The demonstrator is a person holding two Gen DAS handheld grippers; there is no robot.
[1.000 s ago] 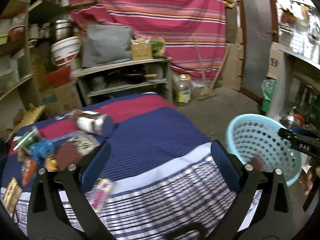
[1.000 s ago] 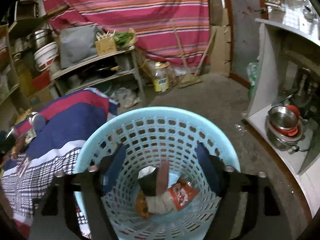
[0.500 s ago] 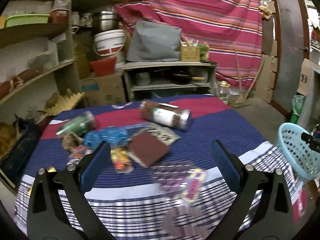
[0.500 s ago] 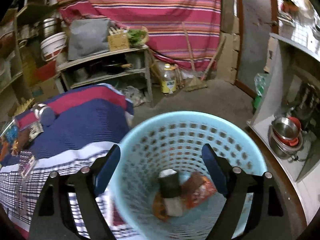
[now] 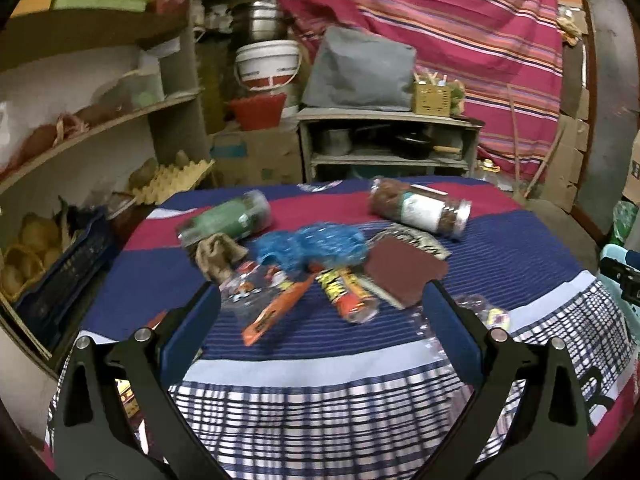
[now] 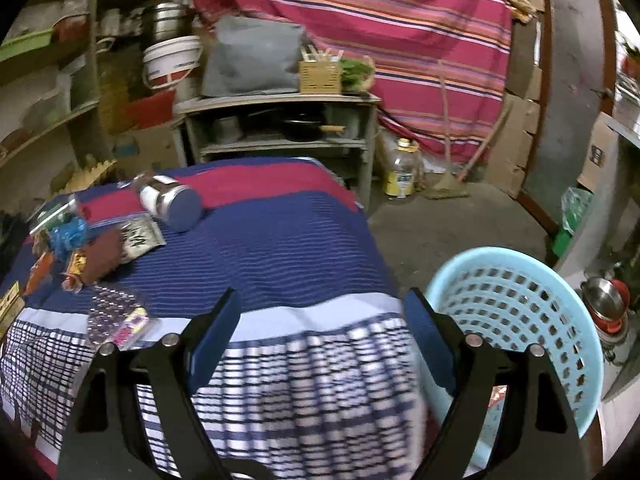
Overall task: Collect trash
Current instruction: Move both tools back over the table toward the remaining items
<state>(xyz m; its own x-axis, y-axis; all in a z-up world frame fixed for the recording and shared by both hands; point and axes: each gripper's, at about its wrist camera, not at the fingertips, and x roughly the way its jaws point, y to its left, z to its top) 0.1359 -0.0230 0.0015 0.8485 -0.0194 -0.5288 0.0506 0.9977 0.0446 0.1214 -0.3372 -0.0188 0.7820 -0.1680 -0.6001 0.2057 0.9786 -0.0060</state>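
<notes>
Trash lies on the striped tablecloth [image 5: 500,248]: a blue net bag [image 5: 316,244], a brown pouch [image 5: 400,272], an orange wrapper [image 5: 276,312], a yellow-red wrapper [image 5: 346,290], a clear packet [image 6: 116,316], a green jar [image 5: 228,220] and a brown jar [image 5: 420,208] lying on their sides. My left gripper [image 5: 320,328] is open and empty, just short of the wrappers. My right gripper [image 6: 320,328] is open and empty over the table's right edge, beside the light blue basket [image 6: 560,312].
A grey shelf unit [image 6: 280,120] with pots stands behind the table. Wooden shelves [image 5: 100,120] and a dark crate [image 5: 60,280] are at the left. A yellow bottle [image 6: 400,172] and a broom [image 6: 452,160] stand on the concrete floor. Steel bowls [image 6: 608,304] sit right of the basket.
My left gripper has swung left from the basket side to face the trash pile. My right gripper has moved out of the basket, leftward to the table's edge.
</notes>
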